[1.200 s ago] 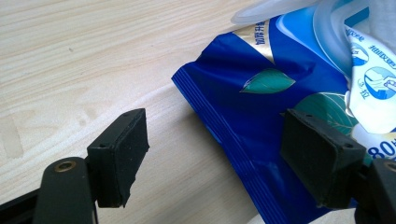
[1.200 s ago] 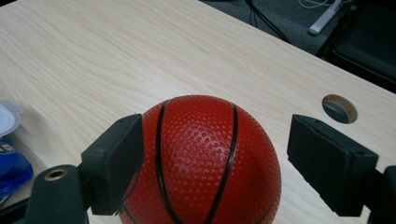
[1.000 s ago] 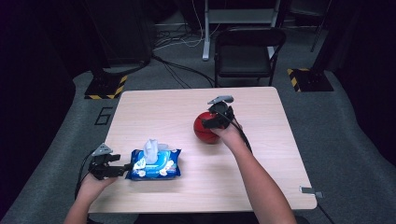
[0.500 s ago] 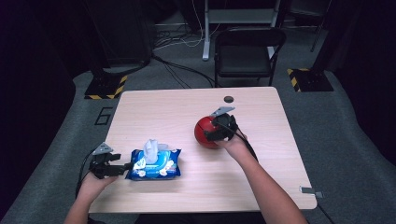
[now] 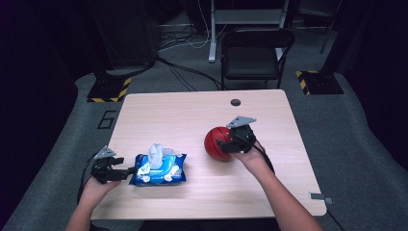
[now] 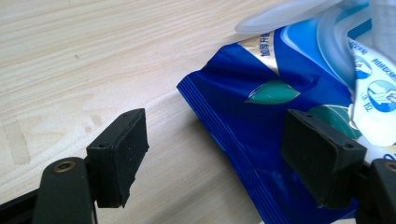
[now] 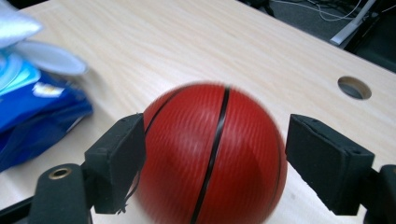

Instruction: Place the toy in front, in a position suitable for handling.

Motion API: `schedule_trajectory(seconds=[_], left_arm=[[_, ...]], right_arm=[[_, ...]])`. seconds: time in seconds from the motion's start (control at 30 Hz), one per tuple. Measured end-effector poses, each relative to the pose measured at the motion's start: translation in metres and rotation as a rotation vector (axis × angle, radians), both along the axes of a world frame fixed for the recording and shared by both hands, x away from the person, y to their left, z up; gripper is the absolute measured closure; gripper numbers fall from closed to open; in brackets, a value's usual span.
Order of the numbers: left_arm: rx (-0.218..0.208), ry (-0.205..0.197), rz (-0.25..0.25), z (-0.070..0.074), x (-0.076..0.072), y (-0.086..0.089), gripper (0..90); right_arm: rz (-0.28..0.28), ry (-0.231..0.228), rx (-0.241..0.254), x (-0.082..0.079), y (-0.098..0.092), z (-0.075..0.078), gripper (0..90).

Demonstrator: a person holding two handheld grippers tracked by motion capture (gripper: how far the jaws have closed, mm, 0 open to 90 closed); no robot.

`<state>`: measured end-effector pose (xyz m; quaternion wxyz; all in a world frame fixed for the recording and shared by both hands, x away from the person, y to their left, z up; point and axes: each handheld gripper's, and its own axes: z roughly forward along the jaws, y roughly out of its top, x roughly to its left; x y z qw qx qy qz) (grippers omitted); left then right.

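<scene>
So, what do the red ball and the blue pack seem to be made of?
The ball looks like rubber or soft plastic: a matte red skin with fine ribbing and black seams, like a small basketball. The pack looks like thin glossy plastic film: it shines, creases, and has a crimped edge. Its raised lid seems to be stiffer translucent plastic, and a white wipe sticks out.

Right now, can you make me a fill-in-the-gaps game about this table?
1. The ball between the right tongs is ____.
2. The wipes pack is mostly ____.
3. Behind the table stands a black ____.
4. The left tongs sit at the pack's ____ end in the high view.

Missing words: red; blue; chair; left
</scene>
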<state>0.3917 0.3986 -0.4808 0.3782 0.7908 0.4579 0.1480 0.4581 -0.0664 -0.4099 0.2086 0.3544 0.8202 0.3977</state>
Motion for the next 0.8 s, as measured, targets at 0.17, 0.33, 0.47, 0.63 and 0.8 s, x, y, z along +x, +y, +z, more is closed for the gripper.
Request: schedule_trajectory(seconds=[0.17, 0.33, 0.47, 0.63, 0.8], left_arm=[[0.0, -0.012, -0.011, 0.002, 0.0, 0.0, 23.2], [-0.004, -0.014, -0.01, 0.005, -0.002, -0.001, 23.5], [-0.004, -0.028, -0.023, 0.011, -0.004, -0.004, 24.0], [0.0, -0.032, -0.035, 0.014, -0.005, -0.005, 24.1], [-0.005, -0.044, -0.03, 0.014, -0.006, -0.005, 24.1]], right_arm=[[-0.024, 0.048, 0.019, 0.025, 0.003, -0.006, 17.6], [-0.007, 0.106, 0.086, 0.025, 0.002, -0.012, 17.2], [0.036, 0.065, 0.013, 0.004, 0.008, -0.012, 16.2], [0.051, 0.012, -0.058, -0.017, 0.013, -0.013, 16.0], [0.06, 0.006, -0.049, -0.033, 0.009, -0.012, 17.1]])
